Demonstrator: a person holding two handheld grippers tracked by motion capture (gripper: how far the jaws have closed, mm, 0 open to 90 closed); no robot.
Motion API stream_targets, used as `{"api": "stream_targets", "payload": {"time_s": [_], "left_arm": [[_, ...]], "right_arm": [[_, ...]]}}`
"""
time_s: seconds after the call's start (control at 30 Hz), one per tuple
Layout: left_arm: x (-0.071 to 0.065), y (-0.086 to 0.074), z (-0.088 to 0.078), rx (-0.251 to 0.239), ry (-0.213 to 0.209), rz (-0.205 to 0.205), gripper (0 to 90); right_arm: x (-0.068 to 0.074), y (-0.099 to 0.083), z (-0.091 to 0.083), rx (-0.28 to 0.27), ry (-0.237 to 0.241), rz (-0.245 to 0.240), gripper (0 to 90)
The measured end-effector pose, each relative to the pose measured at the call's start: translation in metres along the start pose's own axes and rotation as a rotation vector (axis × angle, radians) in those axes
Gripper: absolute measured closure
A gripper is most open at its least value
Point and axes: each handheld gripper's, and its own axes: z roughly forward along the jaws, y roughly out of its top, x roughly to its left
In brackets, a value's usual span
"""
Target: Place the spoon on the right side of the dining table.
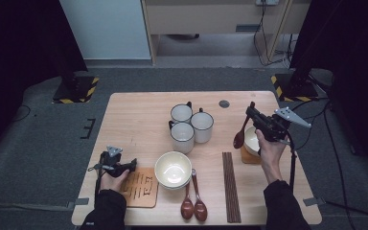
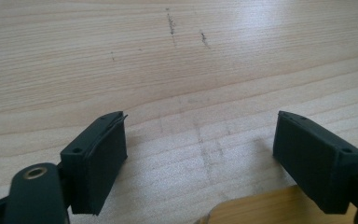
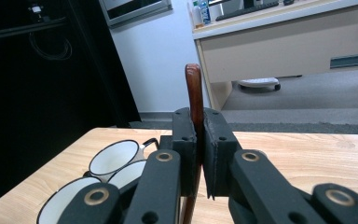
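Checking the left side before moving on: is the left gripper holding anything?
No, the left gripper has its jaws spread apart over the bare table.

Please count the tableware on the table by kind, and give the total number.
Mugs: 3
Wooden spoons: 3, one in the right gripper
Bowls: 2
Wooden coasters: 2
Bundles of chopsticks: 1
Total: 11

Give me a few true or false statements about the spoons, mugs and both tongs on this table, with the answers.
1. The right tongs clamp a wooden spoon by its handle. True.
2. The left tongs grip a chopstick. False: they are open over bare table, holding nothing.
3. Three white mugs stand together. True.
4. Four spoons lie beside the stacked bowls. False: two spoons lie there.
5. The chopsticks stand in a mug. False: they lie flat.
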Motion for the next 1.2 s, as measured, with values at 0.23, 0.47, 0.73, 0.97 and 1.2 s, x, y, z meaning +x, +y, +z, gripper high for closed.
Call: {"api": "stream_targets", "payload": {"time_s": [0.23, 0.47, 0.73, 0.97, 1.2], "left_arm": [[-0.001, -0.001, 0.001, -0.006, 0.009, 0.003, 13.8], [0.0, -0.001, 0.002, 0.003, 0.019, -0.007, 9.6], [0.0, -0.001, 0.002, 0.006, 0.024, -0.01, 7.7], [0.0, -0.001, 0.002, 0.006, 0.024, -0.01, 7.6], [0.0, -0.001, 0.002, 0.007, 0.024, -0.01, 7.6]], "right_arm": [[-0.003, 0.003, -0.002, -0.012, -0.011, 0.003, 84.6], [-0.006, 0.005, -0.003, -0.021, -0.021, 0.007, 84.6], [-0.012, 0.006, -0.003, -0.023, -0.041, 0.008, 84.6], [-0.019, 0.009, -0.007, -0.038, -0.056, 0.023, 84.6], [-0.025, 0.011, -0.008, -0.048, -0.069, 0.037, 84.6]]}}
